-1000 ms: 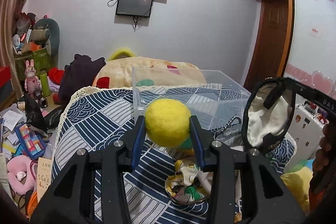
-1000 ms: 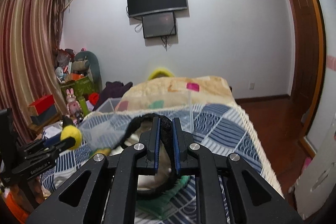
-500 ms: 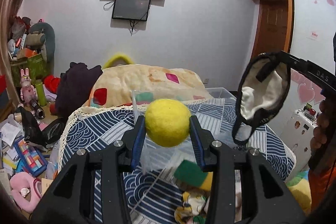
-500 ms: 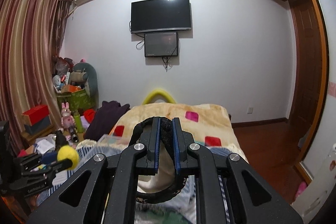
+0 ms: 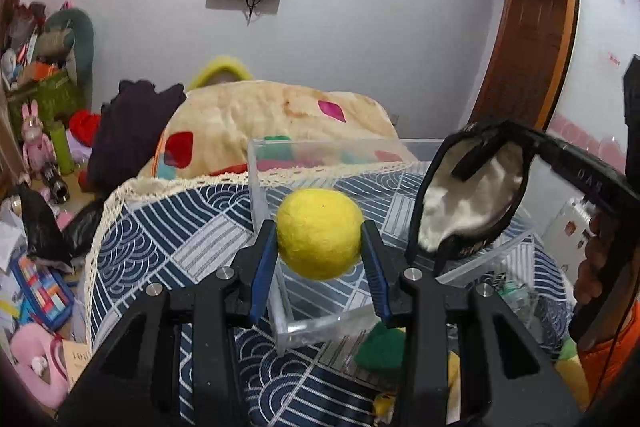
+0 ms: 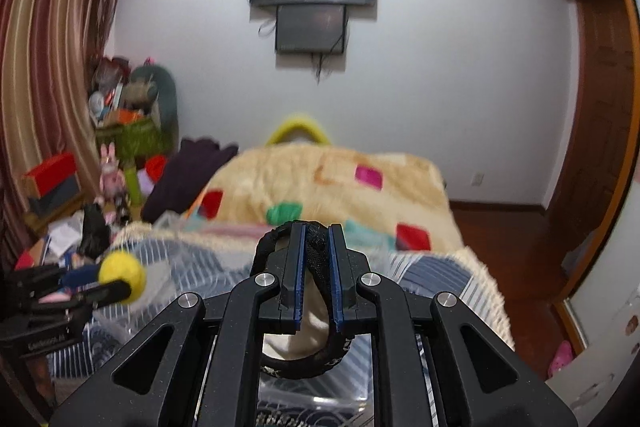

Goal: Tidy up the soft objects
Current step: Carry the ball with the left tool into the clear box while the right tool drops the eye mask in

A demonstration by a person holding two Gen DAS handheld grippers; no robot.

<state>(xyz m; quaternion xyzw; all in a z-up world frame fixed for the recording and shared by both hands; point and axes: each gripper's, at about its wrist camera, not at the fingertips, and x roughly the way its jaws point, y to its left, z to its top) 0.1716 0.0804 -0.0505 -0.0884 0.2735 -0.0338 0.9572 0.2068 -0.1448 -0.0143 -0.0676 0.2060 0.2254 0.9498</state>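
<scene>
A yellow felt ball (image 5: pixel 319 233) sits clenched in the left gripper (image 5: pixel 320 247), above the near wall of a clear plastic box (image 5: pixel 256 183) on the bed. The right gripper (image 6: pixel 317 269) pinches a black-rimmed sleep mask (image 5: pixel 468 195) hanging over the box's open interior, apart from the ball.

Both grippers now sit lower toward the clear box (image 5: pixel 340 163); the cream pouch (image 5: pixel 468 203) hangs over it.
</scene>
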